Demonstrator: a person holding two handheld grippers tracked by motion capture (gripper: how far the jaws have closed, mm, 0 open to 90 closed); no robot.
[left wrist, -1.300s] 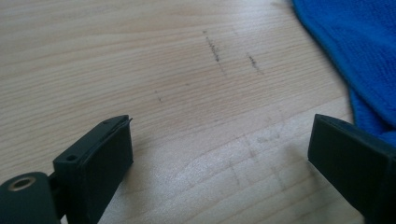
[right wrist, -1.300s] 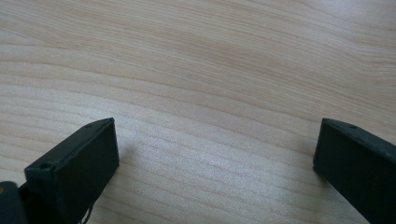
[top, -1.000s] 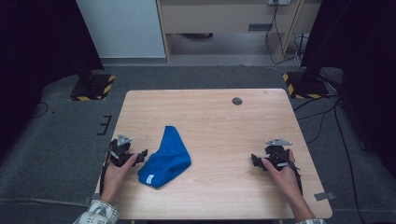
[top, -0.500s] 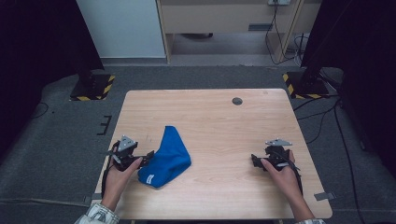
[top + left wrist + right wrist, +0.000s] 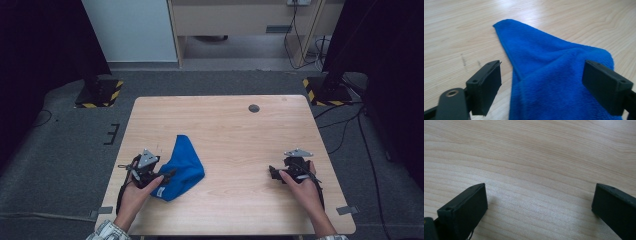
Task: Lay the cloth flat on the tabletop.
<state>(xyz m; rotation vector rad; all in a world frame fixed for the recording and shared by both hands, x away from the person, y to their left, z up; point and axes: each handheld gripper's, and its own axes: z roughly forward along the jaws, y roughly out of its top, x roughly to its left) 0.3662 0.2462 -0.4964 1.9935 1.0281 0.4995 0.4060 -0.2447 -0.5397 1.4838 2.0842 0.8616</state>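
A blue cloth lies crumpled on the wooden table, left of centre, with one corner pointing away from me. My left gripper is at the cloth's near left edge. In the left gripper view the cloth lies under and between the wide-apart jaws of the left gripper. The pads do not press on it. These jaws have just been closing a little. My right gripper rests low at the near right, and the right gripper stands open over bare wood.
A small dark round hole sits near the table's far edge. Two stands with yellow-and-black bases stand on the grey floor beyond the far corners. Bare wood stretches between the cloth and the right gripper.
My left hand has moved right and slightly up, from beside the cloth to over its near left edge. The right hand and the cloth have kept still.
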